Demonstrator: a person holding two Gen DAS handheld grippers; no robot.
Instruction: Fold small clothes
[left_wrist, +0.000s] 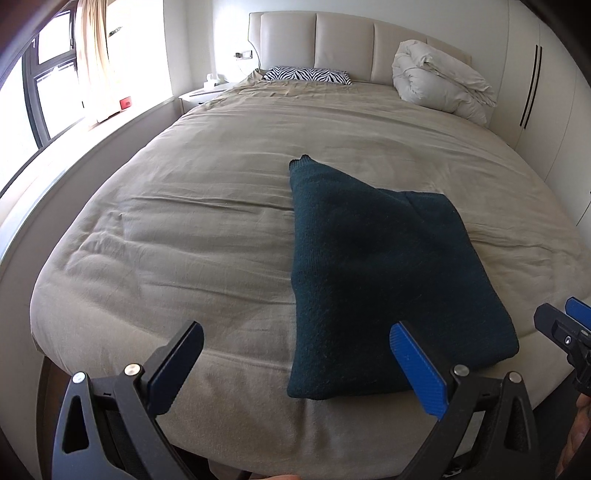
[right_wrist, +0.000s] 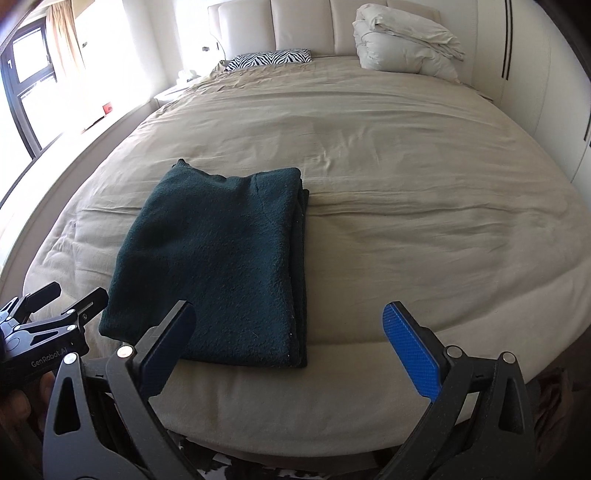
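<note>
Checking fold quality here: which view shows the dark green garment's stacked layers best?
The right wrist view: the folded garment lies whole, its stacked edges visible along its right side. The left wrist view shows it too, but the left gripper's finger covers a near corner.

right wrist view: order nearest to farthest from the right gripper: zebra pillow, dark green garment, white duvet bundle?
From the right gripper:
1. dark green garment, folded at the bed's near edge, left.
2-3. zebra pillow, far left, and white duvet bundle, far right: both at the headboard, too close to call.
</note>
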